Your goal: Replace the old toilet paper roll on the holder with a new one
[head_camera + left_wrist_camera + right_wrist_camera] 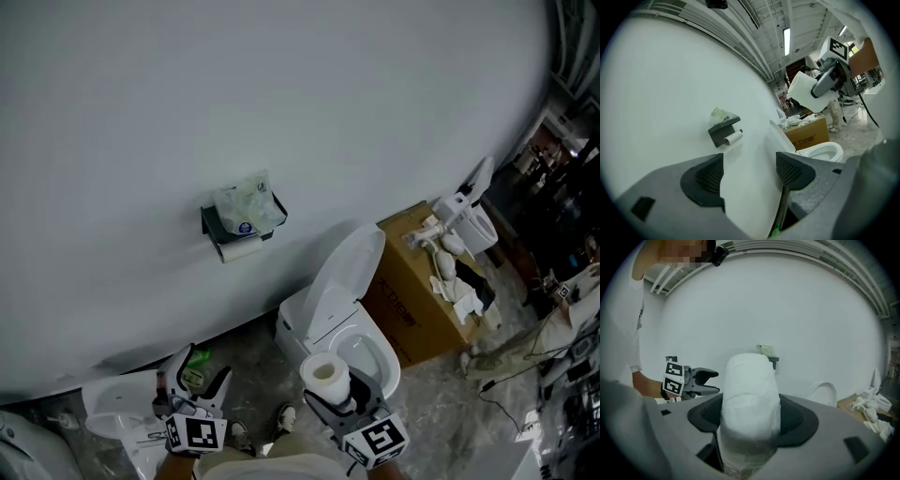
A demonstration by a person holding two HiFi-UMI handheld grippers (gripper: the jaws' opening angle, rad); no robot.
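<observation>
A dark holder point(242, 223) is fixed to the white wall, with a crumpled plastic packet on top of it. Under it hangs a thin, nearly used-up roll point(240, 249). The left gripper view shows the holder point(723, 130) and that old roll point(734, 138) far ahead. My left gripper point(202, 368) is open and empty, well below the holder. My right gripper point(338, 391) is shut on a full white toilet paper roll point(325, 376), held upright point(750, 397). The new roll hides most of the holder point(771, 361) in the right gripper view.
A white toilet point(345, 323) with its lid up stands against the wall below and right of the holder. Beside it is a cardboard box point(412, 298) with white items on top. Another white fixture point(117, 412) lies at bottom left.
</observation>
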